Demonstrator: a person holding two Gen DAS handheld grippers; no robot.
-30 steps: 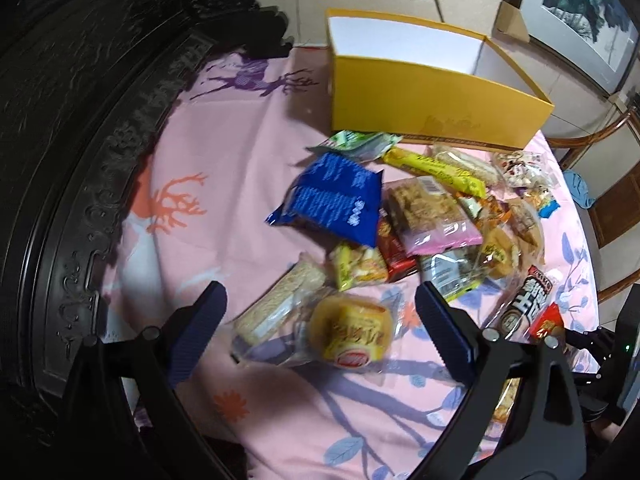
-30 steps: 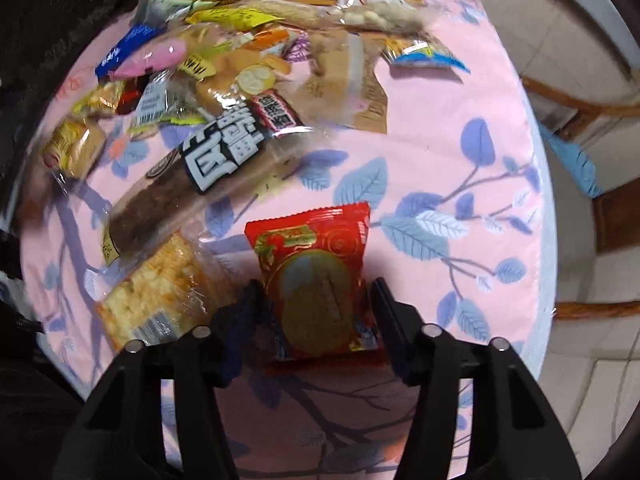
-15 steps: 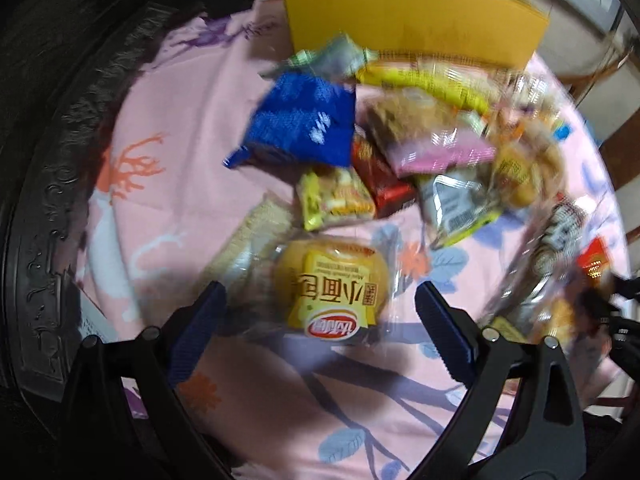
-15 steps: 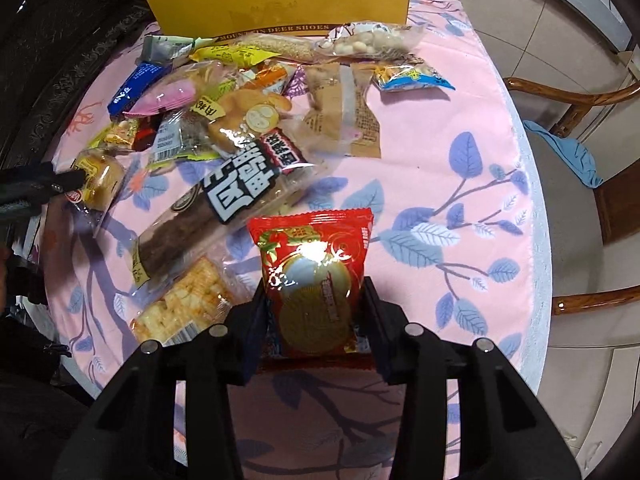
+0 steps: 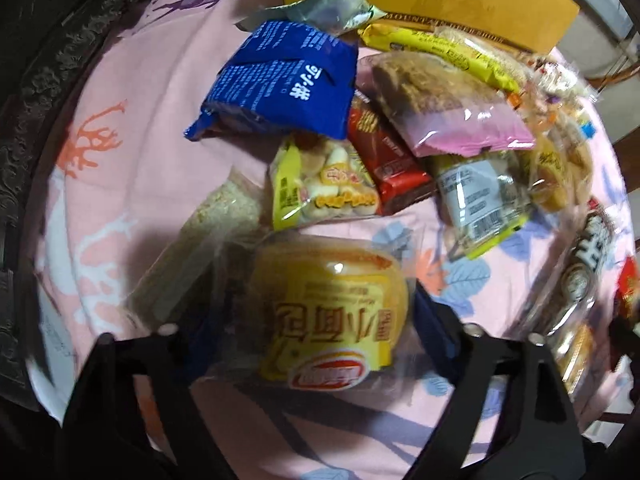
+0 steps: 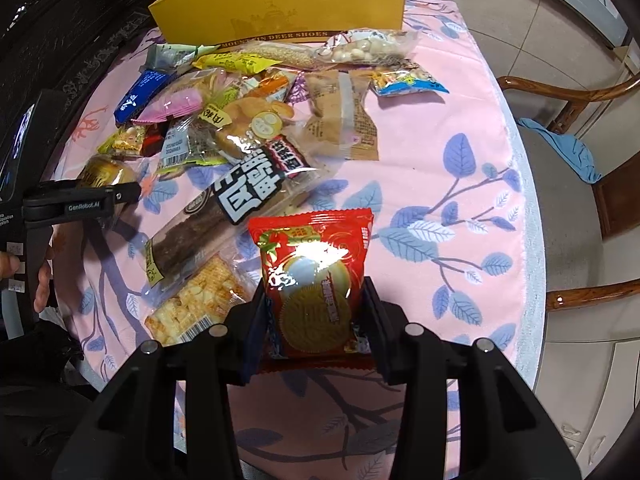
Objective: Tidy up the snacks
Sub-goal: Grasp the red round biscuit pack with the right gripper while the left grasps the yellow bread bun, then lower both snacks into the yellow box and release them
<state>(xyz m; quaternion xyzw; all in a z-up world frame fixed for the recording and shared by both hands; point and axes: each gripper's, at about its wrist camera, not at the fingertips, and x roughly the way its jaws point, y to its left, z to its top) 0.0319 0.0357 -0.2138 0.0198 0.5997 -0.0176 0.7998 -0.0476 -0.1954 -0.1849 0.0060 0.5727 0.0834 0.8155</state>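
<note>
The small bun in its clear wrapper with the yellow label (image 5: 332,312) lies on the near side of the snack heap, on the pink cloth of the round worktop (image 6: 460,92), and the left hand-held gripper (image 5: 316,328) has come down over it: a second ago it hung higher with its jaws spread wide and the bun small between them, and now the bun fills the gap. The jaws are closing with the bun between them, the pad on the picture's right looking to be at the wrapper; the other is blurred behind the plastic, so I would not call it a grip yet. Coming almost straight down makes sense, I think, since the pale rice bar (image 5: 208,240) lies just beside the bun and a small yellow packet (image 5: 320,188) sits just behind it. On the other side, the right hand-held gripper (image 6: 316,312) is clamped on the red biscuit packet (image 6: 316,276) by its lower edges, held upright above the cloth, and it has hardly stirred over the last second, seemingly waiting on the left. The yellow box (image 6: 288,4) stands at the far edge behind the heap and is likely where both snacks are bound. A wooden chair (image 6: 580,168) stands off to the right.
</note>
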